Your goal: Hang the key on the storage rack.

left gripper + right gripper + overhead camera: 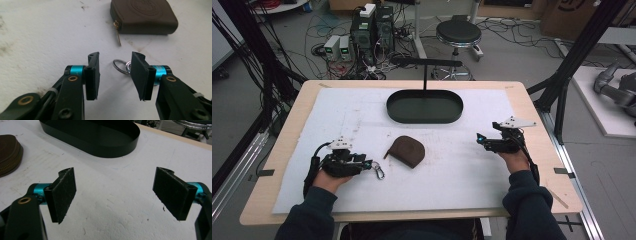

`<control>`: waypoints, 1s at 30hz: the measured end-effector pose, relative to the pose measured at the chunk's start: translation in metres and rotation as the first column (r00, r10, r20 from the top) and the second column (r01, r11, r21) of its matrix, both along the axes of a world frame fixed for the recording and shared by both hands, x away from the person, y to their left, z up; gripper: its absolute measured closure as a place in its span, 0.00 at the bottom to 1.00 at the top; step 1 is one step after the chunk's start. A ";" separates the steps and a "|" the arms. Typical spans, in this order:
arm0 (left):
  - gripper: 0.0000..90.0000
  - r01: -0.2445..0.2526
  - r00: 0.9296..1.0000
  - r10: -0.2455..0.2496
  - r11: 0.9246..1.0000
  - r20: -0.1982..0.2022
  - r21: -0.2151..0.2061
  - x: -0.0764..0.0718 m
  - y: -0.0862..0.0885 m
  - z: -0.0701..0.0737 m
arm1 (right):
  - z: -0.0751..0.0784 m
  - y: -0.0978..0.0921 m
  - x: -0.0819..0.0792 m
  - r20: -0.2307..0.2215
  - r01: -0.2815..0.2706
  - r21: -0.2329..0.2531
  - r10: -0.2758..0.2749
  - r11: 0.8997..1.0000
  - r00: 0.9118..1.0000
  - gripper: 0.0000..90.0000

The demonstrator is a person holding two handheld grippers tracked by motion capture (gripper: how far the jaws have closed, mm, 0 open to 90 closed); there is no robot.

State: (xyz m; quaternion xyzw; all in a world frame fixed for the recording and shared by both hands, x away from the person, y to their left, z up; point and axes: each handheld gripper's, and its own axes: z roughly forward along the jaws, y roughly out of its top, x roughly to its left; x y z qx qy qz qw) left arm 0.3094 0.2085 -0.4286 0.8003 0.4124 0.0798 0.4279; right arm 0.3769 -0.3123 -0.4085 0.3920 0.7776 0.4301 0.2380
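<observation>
A brown zipped pouch (405,150) lies in the middle of the white mat (362,110). In the left gripper view the pouch (145,16) sits ahead, its brass zipper pull (117,33) pointing toward me. A silver key ring (119,67) lies on the mat just past the tips, close to the right-hand jaw; the high view shows the key ring (378,173) beside my left gripper (371,164). My left gripper (115,58) is open and holds nothing. My right gripper (480,139) rests at the mat's right side; the right gripper (115,173) is wide open and empty.
A black oval tray (424,116) stands at the back centre of the mat, with a black post and crossbar (427,62) rising behind it. The tray (92,143) lies ahead in the right gripper view, with the pouch's edge (8,152) at far left. Wooden table border (537,115) surrounds the mat.
</observation>
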 end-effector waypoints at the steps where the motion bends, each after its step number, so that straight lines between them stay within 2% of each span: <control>1: 0.68 0.004 1.000 -0.004 1.000 -0.018 -0.009 0.000 0.000 -0.001 | 0.000 0.001 0.000 0.006 -0.004 -0.003 0.004 1.000 1.000 0.21; 6: 0.68 0.018 0.996 -0.019 1.000 -0.082 -0.009 0.003 -0.006 -0.008 | 0.000 0.002 -0.001 0.003 -0.009 -0.012 0.009 1.000 1.000 0.21; 9: 0.70 0.028 0.995 -0.030 0.999 -0.095 -0.023 0.005 -0.010 -0.011 | 0.000 0.001 0.000 0.003 -0.003 -0.011 0.003 1.000 1.000 0.21; 13: 0.82 0.041 0.995 -0.043 0.999 -0.090 -0.021 0.006 -0.012 -0.011 | -0.001 0.001 0.000 -0.006 0.001 -0.011 -0.001 1.000 1.000 0.21; 16: 0.87 0.051 0.995 -0.052 0.999 -0.085 -0.017 0.006 -0.014 -0.011 | -0.001 0.002 0.000 -0.006 0.002 -0.012 -0.002 1.000 1.000 0.21; 21: 0.97 0.056 0.997 -0.056 0.998 -0.050 0.002 0.006 -0.015 -0.009 | -0.001 0.001 0.000 -0.004 0.005 -0.012 -0.005 1.000 1.000 0.21; 26: 0.97 0.056 0.997 -0.056 0.998 -0.052 -0.005 0.007 -0.013 -0.010 | -0.001 0.001 0.000 -0.004 0.001 -0.012 -0.001 1.000 1.000 0.21; 30: 0.95 0.066 0.996 -0.066 0.998 -0.055 0.008 0.007 -0.013 -0.012 | -0.001 0.001 0.000 -0.003 0.002 -0.011 -0.002 1.000 1.000 0.21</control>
